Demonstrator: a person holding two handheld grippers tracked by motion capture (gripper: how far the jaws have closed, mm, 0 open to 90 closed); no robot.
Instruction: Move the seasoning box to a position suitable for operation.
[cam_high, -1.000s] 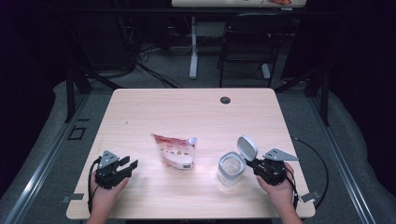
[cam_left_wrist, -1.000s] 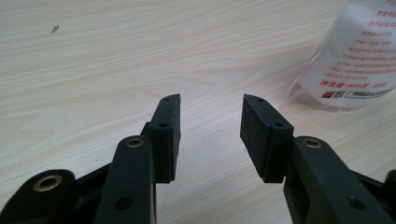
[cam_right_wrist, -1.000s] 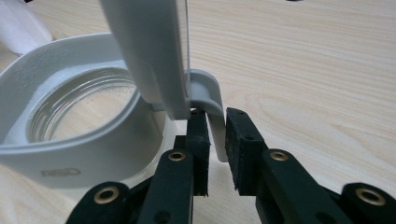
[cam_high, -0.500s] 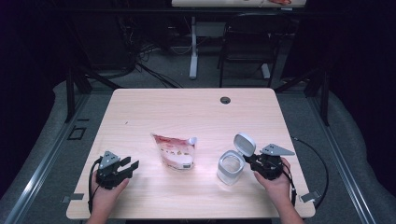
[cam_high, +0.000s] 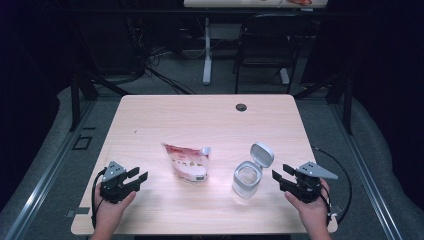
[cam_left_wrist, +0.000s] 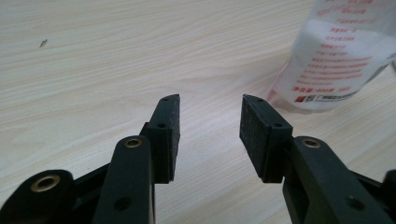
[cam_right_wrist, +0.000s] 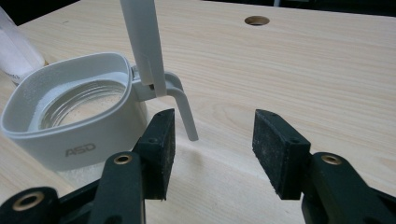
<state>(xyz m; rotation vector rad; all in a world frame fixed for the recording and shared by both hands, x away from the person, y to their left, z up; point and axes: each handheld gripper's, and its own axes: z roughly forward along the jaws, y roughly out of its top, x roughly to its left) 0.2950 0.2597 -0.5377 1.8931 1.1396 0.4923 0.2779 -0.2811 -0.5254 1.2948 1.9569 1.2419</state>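
On the desk, our right gripper and left gripper both gape empty, jar with lid flipped up just left of the right one, pouch mid-desk; we should steady the jar before lifting the pouch.

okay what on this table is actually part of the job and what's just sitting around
Part of the job:
- pouch, lying flat mid-table
- jar with its flip lid open
- left gripper and right gripper, both open and holding nothing

Just lying about:
- cable hole in the table
- chair and the other desk on the floor behind
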